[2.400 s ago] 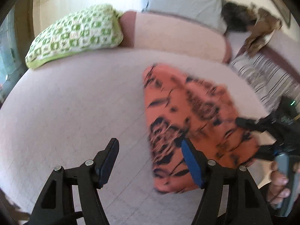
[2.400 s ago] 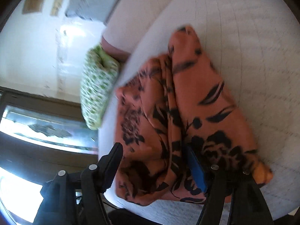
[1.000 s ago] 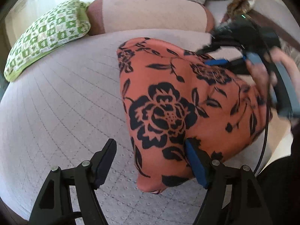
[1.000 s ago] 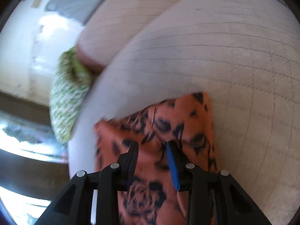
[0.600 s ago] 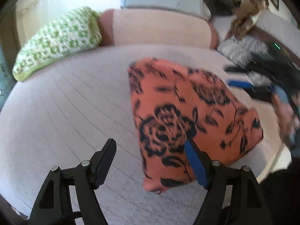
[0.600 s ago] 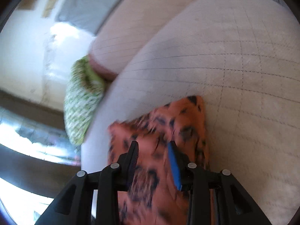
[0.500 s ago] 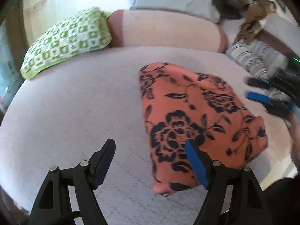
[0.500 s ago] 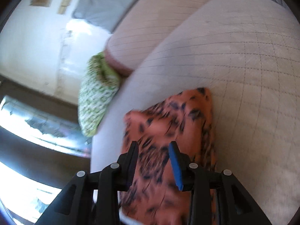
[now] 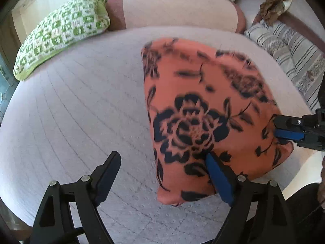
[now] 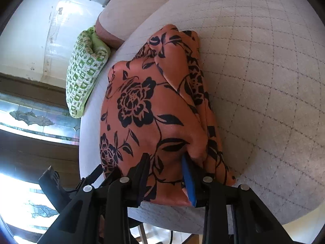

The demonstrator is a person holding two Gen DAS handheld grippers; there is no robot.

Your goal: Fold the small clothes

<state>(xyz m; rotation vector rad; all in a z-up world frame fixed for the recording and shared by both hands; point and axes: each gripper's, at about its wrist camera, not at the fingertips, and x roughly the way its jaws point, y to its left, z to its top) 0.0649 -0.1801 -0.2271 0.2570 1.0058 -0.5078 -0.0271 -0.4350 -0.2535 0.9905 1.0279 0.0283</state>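
An orange garment with black flowers [image 9: 203,109] lies folded on the pale quilted sofa seat [image 9: 81,105]. My left gripper [image 9: 162,174] is open and empty; its right finger sits at the garment's near corner. My right gripper [image 10: 166,172] is partly closed over the garment's [image 10: 146,109] near edge, with cloth between its jaws. In the left wrist view the right gripper [image 9: 282,128] shows at the garment's right edge.
A green and white cushion [image 9: 61,30] leans at the back left of the seat. A striped cushion [image 9: 288,50] lies at the right. The sofa's front edge runs close below the garment [image 10: 182,219].
The right gripper has come down from the garment's far part to its near right edge. The left gripper has moved closer to the garment's near corner.
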